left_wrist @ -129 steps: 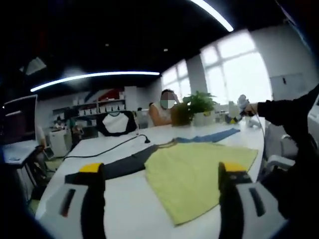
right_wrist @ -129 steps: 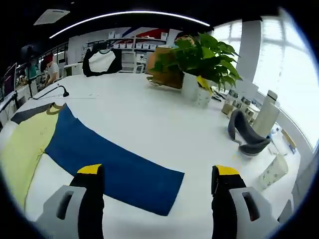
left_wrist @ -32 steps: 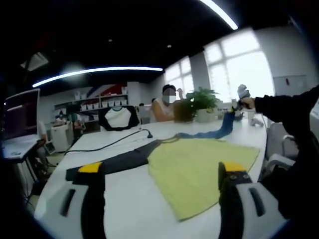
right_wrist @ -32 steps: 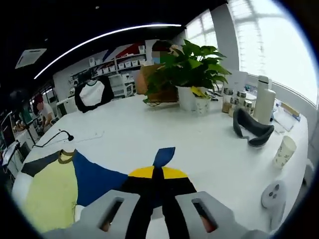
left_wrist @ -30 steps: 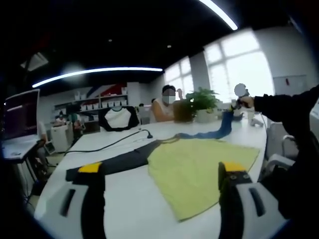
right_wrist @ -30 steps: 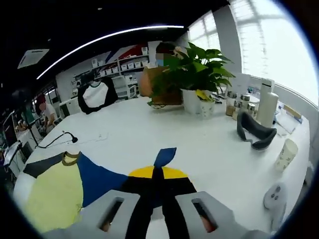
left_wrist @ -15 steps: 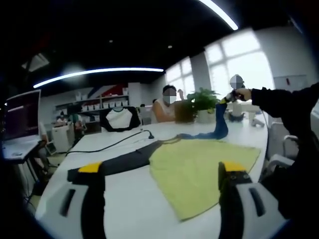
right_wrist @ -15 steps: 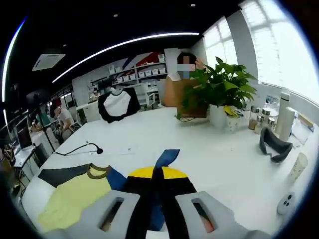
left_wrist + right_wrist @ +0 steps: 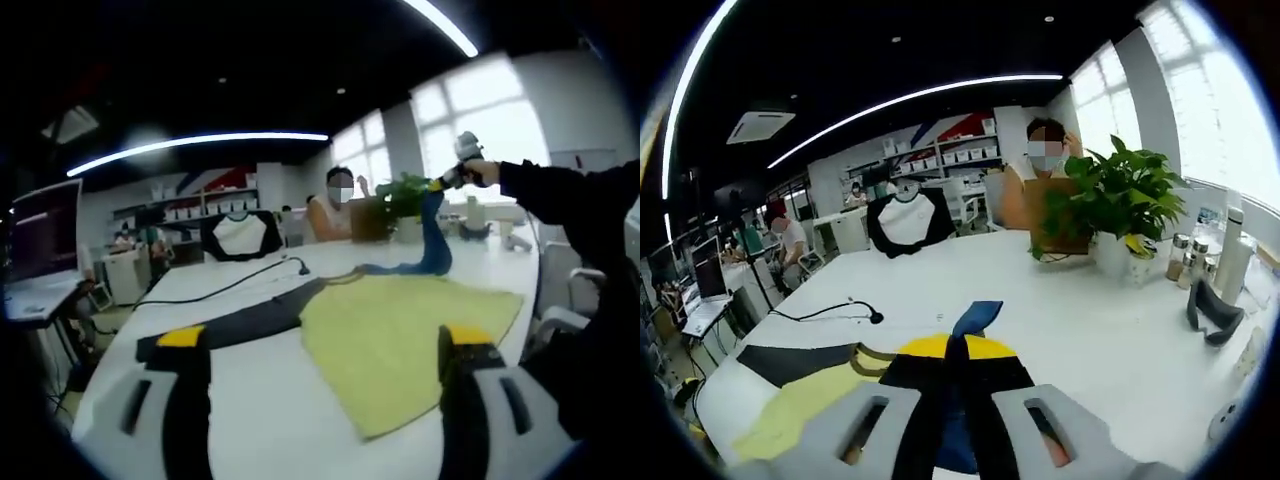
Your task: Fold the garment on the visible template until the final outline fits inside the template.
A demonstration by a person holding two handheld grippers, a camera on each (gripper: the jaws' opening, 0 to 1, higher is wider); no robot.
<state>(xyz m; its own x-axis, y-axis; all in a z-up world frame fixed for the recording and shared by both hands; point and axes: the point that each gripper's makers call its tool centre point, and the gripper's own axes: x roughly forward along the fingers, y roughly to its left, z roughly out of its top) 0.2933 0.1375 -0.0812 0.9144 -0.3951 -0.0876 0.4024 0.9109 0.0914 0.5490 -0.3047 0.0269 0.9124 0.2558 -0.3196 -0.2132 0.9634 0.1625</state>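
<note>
Two sleeves frame the yellow shirt (image 9: 400, 335) that lies flat on your white desk (image 9: 250, 420): the dark sleeve (image 9: 235, 330) rests on the desk to the shirt's left in the left gripper view, and the blue sleeve (image 9: 432, 232) is lifted off the desk at the shirt's far right corner. Your right tongs (image 9: 447, 180) pinch the end of that blue sleeve, jaws closed tight on the cloth; in the right gripper view the blue tip (image 9: 974, 318) sticks up from between the shut yellow-tipped jaws of the right tongs (image 9: 952, 355), with the yellow body and the dark sleeve (image 9: 795, 362) down to the left of them. Your left tongs (image 9: 325, 345) stand wide apart, holding nothing, above the near edge of the desk with the shirt between and beyond the jaws. A black cable (image 9: 215, 293) runs across the desk behind the shirt. A potted plant (image 9: 1120, 200) stands at the far side of the desk, a seated person (image 9: 1040, 190) just behind it, and bottles (image 9: 1230, 262) to the plant's right.
</note>
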